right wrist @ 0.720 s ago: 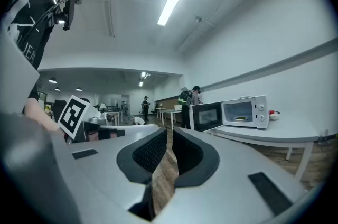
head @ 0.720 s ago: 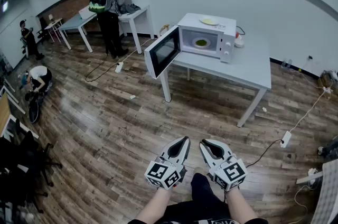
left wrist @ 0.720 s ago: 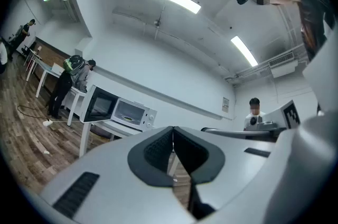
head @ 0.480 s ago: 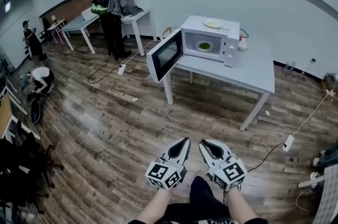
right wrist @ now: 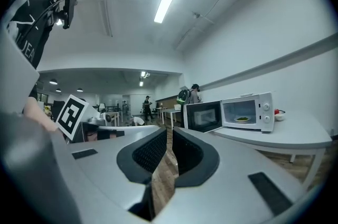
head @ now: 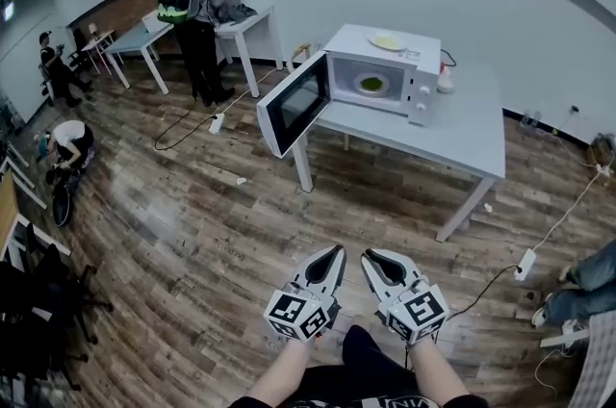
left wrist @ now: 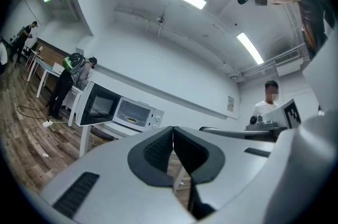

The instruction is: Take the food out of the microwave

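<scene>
Standing well back from the worktop, nothing reached yet. The microwave is sitting on it with its door swung wide toward me, and the food, a green portion on a plate, is lying inside on the cavity floor. I'm holding both grippers low and level in front of me. The left gripper is pressed fully together and empty. The right gripper is barely ajar, showing a thin slit with nothing in it.

Risks I'm flagging from here:
- Neither gripper is spread enough for a plate rim, so going in like this would be shoving the plate deeper instead of pinching it.
- The open door is sticking out past the worktop edge on the left, so an approach from that side is likely clipping it.
- A second plate is resting on top of the microwave, and bumping the housing could be sliding it off.
- A cable and power strip are lying on the floor to the right, making a trip hazard while walking in.
- Pinching the rim one-sided could be tilting the plate and spilling food.
</scene>
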Demonstrator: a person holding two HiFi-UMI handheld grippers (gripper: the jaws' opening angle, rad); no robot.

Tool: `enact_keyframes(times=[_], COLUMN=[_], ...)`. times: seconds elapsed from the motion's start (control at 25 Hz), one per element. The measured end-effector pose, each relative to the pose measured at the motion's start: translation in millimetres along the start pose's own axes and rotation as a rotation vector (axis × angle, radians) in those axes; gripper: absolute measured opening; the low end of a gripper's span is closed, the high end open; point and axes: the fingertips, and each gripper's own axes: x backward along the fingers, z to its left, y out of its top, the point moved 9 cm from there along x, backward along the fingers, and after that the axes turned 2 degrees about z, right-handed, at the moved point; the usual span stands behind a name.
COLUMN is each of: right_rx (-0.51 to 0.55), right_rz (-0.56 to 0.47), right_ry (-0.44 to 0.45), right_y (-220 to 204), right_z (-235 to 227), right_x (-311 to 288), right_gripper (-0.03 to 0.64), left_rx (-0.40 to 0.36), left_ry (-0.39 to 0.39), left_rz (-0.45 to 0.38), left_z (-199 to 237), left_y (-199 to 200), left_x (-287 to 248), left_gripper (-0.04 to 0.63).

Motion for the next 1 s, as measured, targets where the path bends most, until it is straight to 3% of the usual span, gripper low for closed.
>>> enact_keyframes(times=[1.0], right_rx=[-0.062], right_rz=[0.005], right_ry=[-0.012], right_y=[5.7], right_z=[-154.2], right_x=[-73.1], right_gripper=[0.052], left_rx=[-0.016], left_ry=[0.045], left_rz=[0.002], left_z=[62.9], left_y=[9.2], left_x=[-152.6], left_gripper=[0.011])
